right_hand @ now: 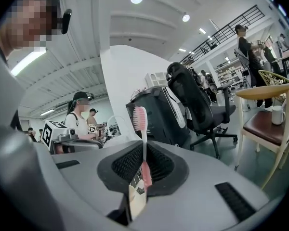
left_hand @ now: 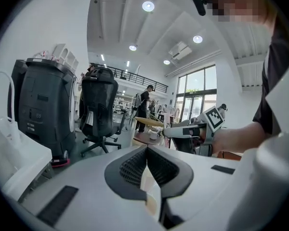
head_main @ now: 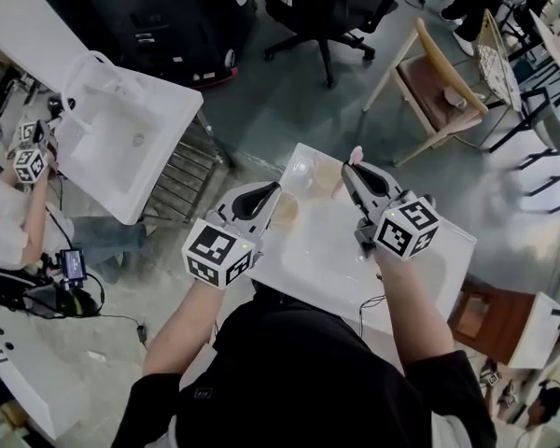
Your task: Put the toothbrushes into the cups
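While the right gripper (right_hand: 143, 160) clamps one pink toothbrush (right_hand: 139, 121), the left gripper (left_hand: 147, 160) has closed jaws.

Over the table (head_main: 327, 250) before us, our left tool (head_main: 269, 196) is left of our right tool (head_main: 349, 170), with a cup (head_main: 328, 179) on the table between them. The toothbrush (right_hand: 140, 121) stands upright in the right tool. A sink unit (head_main: 121, 147) stands left, an office chair (head_main: 322, 7) behind.
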Action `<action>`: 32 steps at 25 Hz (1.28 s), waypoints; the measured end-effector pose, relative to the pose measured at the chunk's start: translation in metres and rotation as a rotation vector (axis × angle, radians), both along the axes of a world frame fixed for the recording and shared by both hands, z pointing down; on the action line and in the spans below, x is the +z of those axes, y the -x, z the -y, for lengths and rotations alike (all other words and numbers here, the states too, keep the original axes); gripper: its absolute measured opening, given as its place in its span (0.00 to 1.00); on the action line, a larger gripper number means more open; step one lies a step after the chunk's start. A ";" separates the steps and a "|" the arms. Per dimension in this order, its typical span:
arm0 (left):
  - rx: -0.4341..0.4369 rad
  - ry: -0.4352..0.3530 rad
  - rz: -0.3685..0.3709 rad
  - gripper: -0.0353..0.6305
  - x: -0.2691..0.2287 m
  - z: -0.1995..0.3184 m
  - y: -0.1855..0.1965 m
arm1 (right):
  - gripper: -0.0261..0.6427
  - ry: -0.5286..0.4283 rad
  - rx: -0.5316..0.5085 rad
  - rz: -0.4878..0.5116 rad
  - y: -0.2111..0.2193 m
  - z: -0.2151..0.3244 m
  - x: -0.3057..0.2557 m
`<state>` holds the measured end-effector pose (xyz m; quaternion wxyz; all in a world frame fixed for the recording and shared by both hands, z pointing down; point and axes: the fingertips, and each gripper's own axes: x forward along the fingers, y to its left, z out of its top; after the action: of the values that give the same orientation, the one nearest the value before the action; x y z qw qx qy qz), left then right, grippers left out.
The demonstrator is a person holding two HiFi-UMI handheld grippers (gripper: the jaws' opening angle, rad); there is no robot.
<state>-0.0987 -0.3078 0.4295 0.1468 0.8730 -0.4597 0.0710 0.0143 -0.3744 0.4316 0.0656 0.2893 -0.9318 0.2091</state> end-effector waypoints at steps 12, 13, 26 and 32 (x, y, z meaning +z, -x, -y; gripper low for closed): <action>-0.009 0.056 -0.048 0.08 0.024 0.013 0.008 | 0.10 0.040 0.045 -0.032 0.004 0.042 0.049; -0.007 0.062 -0.053 0.08 0.027 0.013 0.007 | 0.10 0.043 0.048 -0.034 0.004 0.044 0.054; -0.016 0.125 -0.074 0.08 0.057 0.005 0.008 | 0.10 0.108 0.087 -0.079 0.008 0.052 0.118; -0.017 0.139 -0.083 0.08 0.065 0.000 0.009 | 0.10 0.125 0.106 -0.110 0.007 0.049 0.133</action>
<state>-0.1074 -0.3080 0.4940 0.2266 0.8589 -0.4547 0.0650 0.0077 -0.4233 0.5645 0.1233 0.3444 -0.8954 0.2537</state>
